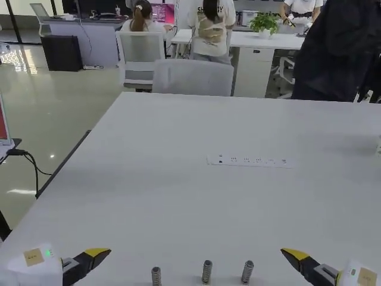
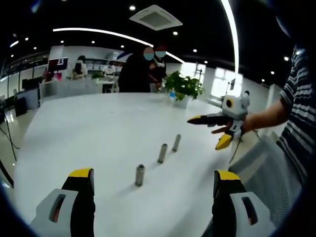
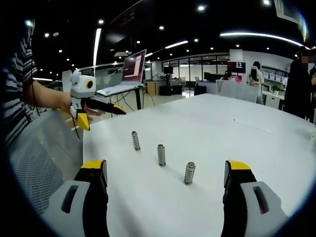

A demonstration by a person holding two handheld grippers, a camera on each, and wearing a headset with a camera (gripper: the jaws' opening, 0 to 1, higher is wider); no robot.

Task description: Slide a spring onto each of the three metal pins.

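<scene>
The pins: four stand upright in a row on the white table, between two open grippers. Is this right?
No: the right gripper view shows three pins, not four, upright in a row on the white table, between the open left gripper and right gripper.

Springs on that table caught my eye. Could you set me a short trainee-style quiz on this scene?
1. How many springs stand upright on the table?
2. True or false: the left gripper and the right gripper are both open and empty.
3. What lies flat further back on the table? A) power strip B) cup C) book

Key: 1. three; 2. true; 3. A
</scene>
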